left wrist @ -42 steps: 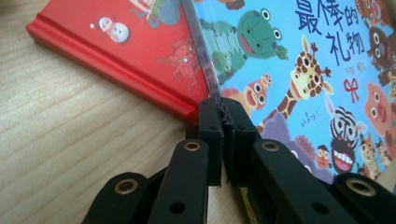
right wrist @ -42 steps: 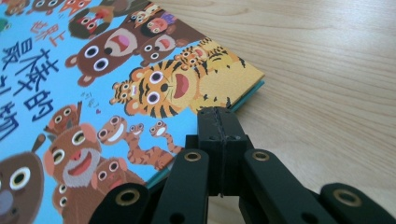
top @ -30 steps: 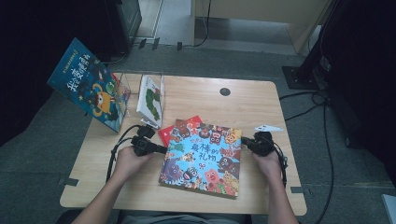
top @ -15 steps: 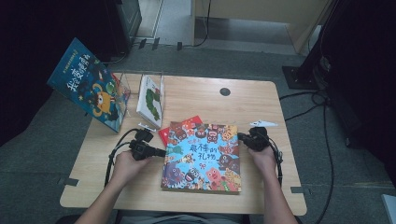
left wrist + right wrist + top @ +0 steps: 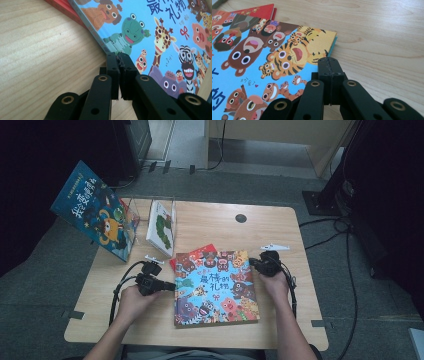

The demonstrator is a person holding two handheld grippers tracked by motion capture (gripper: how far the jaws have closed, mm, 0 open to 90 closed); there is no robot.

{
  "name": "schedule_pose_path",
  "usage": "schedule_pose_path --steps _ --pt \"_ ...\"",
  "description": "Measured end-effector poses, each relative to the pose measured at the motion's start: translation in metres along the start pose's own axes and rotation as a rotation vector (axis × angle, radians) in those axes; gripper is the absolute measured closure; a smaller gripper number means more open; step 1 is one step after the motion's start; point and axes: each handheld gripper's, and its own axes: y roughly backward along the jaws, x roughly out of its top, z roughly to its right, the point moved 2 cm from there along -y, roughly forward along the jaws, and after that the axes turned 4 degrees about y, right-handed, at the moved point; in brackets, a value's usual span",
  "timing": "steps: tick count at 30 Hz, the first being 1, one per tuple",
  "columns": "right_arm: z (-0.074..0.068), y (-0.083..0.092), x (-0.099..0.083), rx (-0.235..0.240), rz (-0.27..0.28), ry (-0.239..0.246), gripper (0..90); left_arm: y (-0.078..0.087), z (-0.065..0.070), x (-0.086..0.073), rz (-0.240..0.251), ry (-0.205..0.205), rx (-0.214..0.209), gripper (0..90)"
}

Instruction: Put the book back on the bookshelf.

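A picture book with cartoon animals on a blue cover (image 5: 215, 287) lies flat in the middle of the wooden table (image 5: 210, 227). It partly covers a red book (image 5: 192, 255). My left gripper (image 5: 171, 285) lies level at the book's left edge, jaws shut with nothing between them; in the left gripper view its tips (image 5: 119, 56) rest against the cover's edge (image 5: 100, 41). My right gripper (image 5: 253, 263) is shut and empty at the book's upper right edge. In the right gripper view its tips (image 5: 328, 61) sit beside the tiger corner (image 5: 312, 47).
A blue picture book (image 5: 92, 212) stands tilted at the table's far left corner. A white book with a green caterpillar (image 5: 162, 222) leans in a clear rack (image 5: 145, 205). A round cable hole (image 5: 241, 218) lies at the back. Cables trail from both grippers.
The cartoon book has turned counter-clockwise and now lies squarer to the table. My right gripper has shifted left and farther back along the book's right edge. The left gripper has barely moved.
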Motion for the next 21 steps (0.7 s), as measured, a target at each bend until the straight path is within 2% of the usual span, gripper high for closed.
schedule_pose_path --steps 16,21 --pt "-0.003 -0.017 0.014 -0.005 -0.013 0.005 90.0 -0.001 0.013 -0.013 -0.001 -0.007 0.005 89.0" --pt "-0.002 -0.015 0.015 -0.019 -0.011 0.022 90.0 -0.004 0.018 -0.013 -0.003 -0.014 -0.003 88.7"
